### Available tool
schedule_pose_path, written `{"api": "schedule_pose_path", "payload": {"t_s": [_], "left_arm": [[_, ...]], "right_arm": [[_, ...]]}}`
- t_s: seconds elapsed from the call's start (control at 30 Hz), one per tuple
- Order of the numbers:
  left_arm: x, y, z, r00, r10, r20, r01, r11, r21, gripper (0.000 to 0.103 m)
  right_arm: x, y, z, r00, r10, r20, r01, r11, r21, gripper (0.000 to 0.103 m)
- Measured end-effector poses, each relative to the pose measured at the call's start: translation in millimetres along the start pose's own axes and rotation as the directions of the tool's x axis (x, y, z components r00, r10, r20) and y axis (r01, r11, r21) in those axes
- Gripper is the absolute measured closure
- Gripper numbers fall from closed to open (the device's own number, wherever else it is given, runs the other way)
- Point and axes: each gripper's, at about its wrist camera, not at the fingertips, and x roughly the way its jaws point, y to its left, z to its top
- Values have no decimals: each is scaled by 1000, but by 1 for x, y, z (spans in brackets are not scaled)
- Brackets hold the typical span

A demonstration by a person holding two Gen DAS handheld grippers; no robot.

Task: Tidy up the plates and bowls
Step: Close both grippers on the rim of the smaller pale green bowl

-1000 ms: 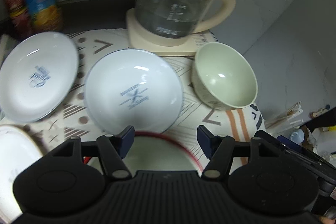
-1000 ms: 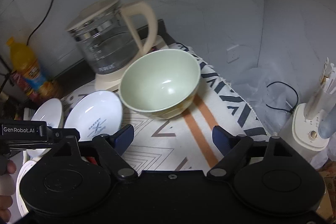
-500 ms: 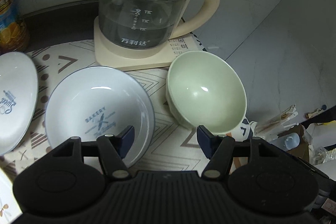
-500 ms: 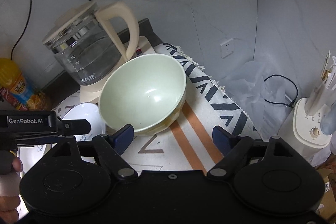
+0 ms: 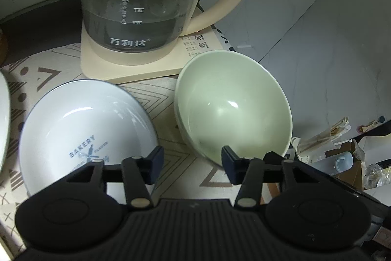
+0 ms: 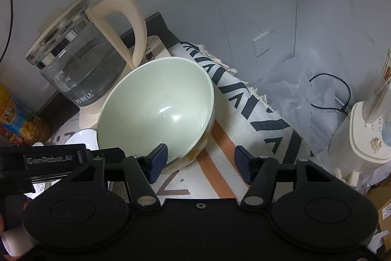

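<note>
Both tongs released, closing on green bowl (image 6: 156, 109): right tongs (image 6: 200, 159) at its 6 o'clock rim, left tongs (image 5: 190, 164) beside. Next: straddle rim, clench.

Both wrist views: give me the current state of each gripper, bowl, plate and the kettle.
Left gripper: open, holding nothing.
Right gripper: open, at the green bowl's near rim.
Green bowl: upright, empty, on the cloth.
White plate: face up, empty, beside the bowl.
Glass kettle: on its base, partly filled with water.
</note>
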Motion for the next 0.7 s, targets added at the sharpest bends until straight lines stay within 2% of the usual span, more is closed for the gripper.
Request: {"api": "schedule_pose_path", "payload": {"t_s": [0.13, 0.23, 0.27, 0.4, 0.5, 0.7], "left_arm": [[11, -1, 3, 1000, 5, -17, -5, 1000, 0, 65], [18, -3, 4, 1000, -6, -24, 6, 1000, -3, 74], [21, -4, 3, 1000, -5, -21, 5, 1000, 3, 77], [25, -6, 3, 1000, 2, -22, -1, 1000, 16, 81], [22, -4, 1, 999, 6, -32, -5, 1000, 15, 85], [5, -4, -5, 1000, -7, -14, 7, 1000, 8, 85]], "right_arm": [[10, 3, -1, 1000, -4, -12, 4, 1000, 8, 49], [18, 5, -2, 1000, 19, -23, -19, 1000, -6, 66], [20, 5, -2, 999, 28, -27, -28, 1000, -12, 69], [22, 10, -4, 1000, -22, -18, 21, 998, -55, 79], [16, 12, -6, 1000, -29, -6, 28, 997, -73, 80], [-6, 21, -6, 999, -13, 37, 18, 993, -118, 81]]}}
